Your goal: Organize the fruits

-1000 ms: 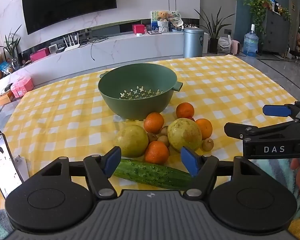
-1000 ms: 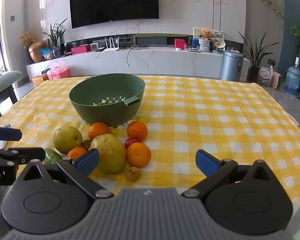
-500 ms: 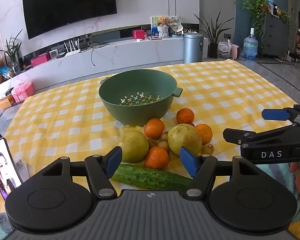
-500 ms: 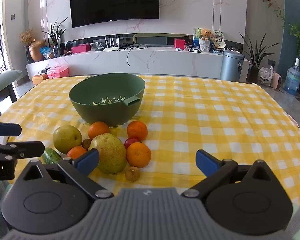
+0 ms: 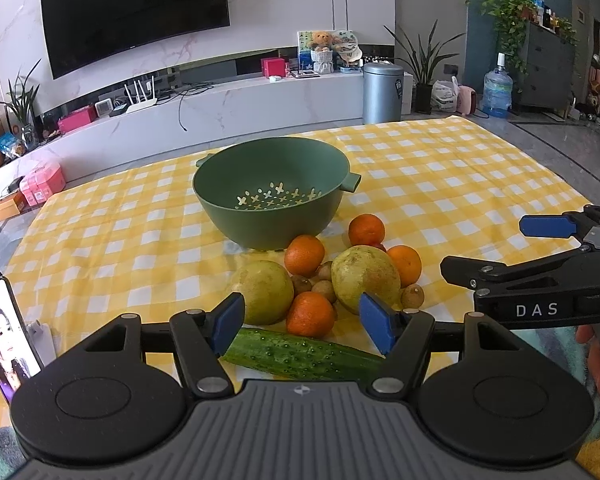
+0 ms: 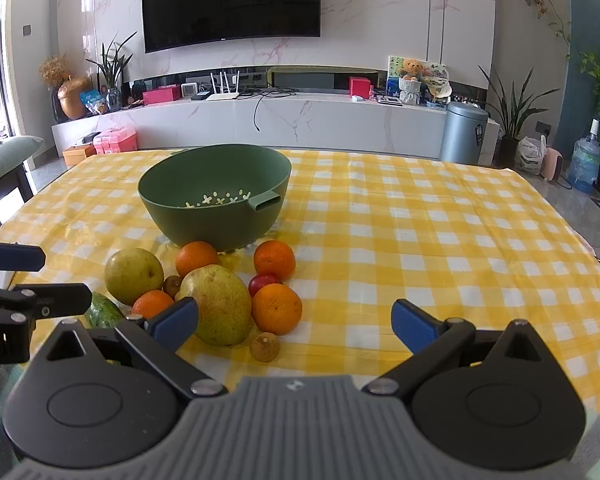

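An empty green colander bowl [image 5: 270,194] stands mid-table; it also shows in the right wrist view [image 6: 216,194]. In front of it lies a pile: two yellow-green pears [image 5: 366,276] [image 5: 266,290], several oranges [image 5: 310,314], small brown fruits [image 5: 412,295] and a red one [image 6: 263,281]. A cucumber [image 5: 300,354] lies nearest, under my left gripper [image 5: 302,322], which is open and empty above it. My right gripper [image 6: 294,320] is open and empty, just right of the pile, near a pear [image 6: 218,304] and an orange [image 6: 277,308].
A yellow checked cloth [image 6: 420,240] covers the table. A phone on a stand [image 5: 4,338] stands at the near left edge. The right gripper's body [image 5: 540,280] shows at the right of the left wrist view. A TV wall and cabinet lie beyond.
My left gripper has drawn back and risen slightly, so the pile sits a little farther off. The right gripper has hardly moved. Both stay open.
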Motion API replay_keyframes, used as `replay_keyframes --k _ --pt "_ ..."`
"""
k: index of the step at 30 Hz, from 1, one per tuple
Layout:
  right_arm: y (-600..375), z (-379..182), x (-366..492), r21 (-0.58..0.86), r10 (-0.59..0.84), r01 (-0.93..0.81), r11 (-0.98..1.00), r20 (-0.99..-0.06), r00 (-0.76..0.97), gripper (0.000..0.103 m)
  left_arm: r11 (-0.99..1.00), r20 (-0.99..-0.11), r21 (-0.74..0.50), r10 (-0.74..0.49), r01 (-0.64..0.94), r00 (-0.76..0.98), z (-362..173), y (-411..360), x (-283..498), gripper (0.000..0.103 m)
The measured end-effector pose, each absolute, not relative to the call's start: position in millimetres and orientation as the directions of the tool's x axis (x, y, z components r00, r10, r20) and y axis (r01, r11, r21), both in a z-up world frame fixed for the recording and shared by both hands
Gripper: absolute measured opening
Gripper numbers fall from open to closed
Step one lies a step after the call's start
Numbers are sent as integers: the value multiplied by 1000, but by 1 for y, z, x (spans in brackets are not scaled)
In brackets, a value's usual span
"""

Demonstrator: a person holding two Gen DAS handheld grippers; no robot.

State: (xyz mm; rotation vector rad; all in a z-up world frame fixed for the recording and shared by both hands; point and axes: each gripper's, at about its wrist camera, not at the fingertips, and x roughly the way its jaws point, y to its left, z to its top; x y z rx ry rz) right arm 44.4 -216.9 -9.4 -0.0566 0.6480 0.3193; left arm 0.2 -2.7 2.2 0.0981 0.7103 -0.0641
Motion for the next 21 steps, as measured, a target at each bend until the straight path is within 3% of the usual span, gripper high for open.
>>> replay_keyframes --k 21 --pt "-216 -10 45 42 272 -310 950 -602 751 99 994 -658 63 -26 90 752 1 0 1 78"
